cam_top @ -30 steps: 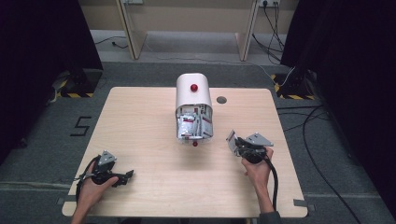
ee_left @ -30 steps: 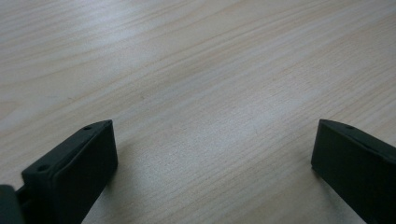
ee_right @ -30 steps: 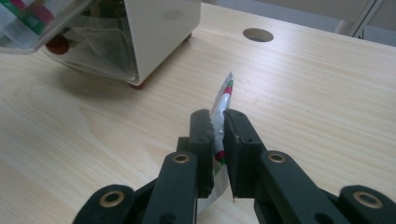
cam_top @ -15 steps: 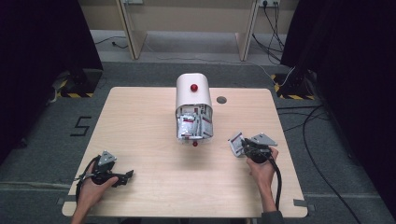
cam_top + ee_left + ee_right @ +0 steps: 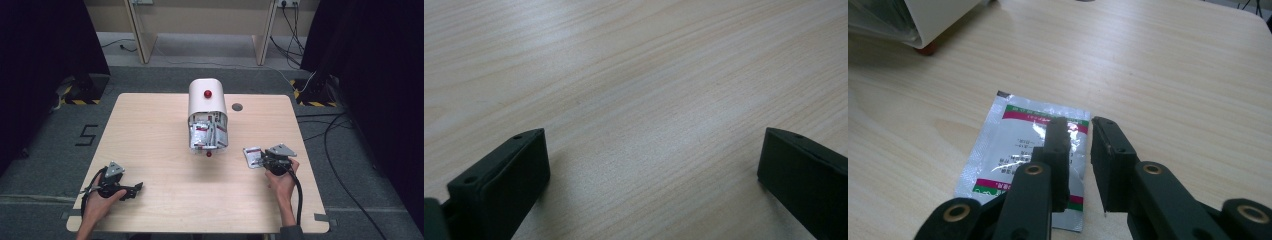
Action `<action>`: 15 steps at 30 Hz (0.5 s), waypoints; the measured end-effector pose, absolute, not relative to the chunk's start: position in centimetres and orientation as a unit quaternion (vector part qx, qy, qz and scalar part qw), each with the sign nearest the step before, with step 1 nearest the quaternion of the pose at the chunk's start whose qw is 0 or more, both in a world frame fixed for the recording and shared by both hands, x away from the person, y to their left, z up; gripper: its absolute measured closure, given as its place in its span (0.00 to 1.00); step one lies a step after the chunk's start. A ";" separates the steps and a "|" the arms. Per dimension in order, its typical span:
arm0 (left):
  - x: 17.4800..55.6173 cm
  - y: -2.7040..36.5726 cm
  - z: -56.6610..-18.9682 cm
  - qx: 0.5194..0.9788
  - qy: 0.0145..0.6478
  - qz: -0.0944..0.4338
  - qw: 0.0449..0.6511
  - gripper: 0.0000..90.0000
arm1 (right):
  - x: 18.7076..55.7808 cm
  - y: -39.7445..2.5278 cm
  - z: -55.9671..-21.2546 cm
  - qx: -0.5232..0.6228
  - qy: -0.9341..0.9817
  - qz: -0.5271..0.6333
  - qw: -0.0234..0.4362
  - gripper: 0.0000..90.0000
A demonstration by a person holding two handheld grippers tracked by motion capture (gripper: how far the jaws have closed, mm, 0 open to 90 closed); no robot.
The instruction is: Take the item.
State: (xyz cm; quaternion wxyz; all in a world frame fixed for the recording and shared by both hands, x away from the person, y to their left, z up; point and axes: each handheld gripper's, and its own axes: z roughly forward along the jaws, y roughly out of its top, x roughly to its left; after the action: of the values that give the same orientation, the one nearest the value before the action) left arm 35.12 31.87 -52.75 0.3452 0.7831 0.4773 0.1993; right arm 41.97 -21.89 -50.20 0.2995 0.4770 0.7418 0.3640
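A silver sachet (image 5: 252, 156) with red and green bands lies flat on the wooden table (image 5: 150, 130), right of centre. My right gripper (image 5: 262, 159) hovers over its right edge. In the right gripper view the jaws stand a narrow gap apart above the sachet (image 5: 1018, 150), so the right gripper (image 5: 1080, 125) is open and the sachet is not pinched. A white dispenser (image 5: 207, 107) with a red knob stands mid-table, its open front packed with several sachets (image 5: 207, 134). My left gripper (image 5: 137, 187) rests at the near left, and the left gripper view shows it (image 5: 651, 145) wide open over bare wood.
The dispenser's corner (image 5: 938, 15) and a red foot (image 5: 928, 49) show at the top left of the right gripper view. A round grommet hole (image 5: 237, 107) sits behind the dispenser. Dark curtains and floor cables surround the table.
My right gripper has drawn back from the dispenser toward the near edge with the sachet. The sachet, earlier held tilted, now lies flat on the table. The left gripper has not moved.
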 end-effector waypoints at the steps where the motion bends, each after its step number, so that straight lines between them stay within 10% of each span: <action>1: 35.1 31.9 -52.8 0.783 0.477 0.199 0.345 0.00 | 42.0 -21.9 -50.1 0.476 0.741 0.364 0.301 0.85; 15: 35.1 31.9 -52.8 0.783 0.477 0.200 0.345 0.00 | 40.6 -22.3 -48.0 0.471 0.729 0.408 0.285 0.58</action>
State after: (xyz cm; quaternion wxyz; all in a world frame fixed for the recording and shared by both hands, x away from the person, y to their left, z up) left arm 35.11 31.88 -52.75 0.3451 0.7831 0.4773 0.1997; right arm 40.64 -22.28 -47.98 0.2850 0.4707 0.7288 0.4075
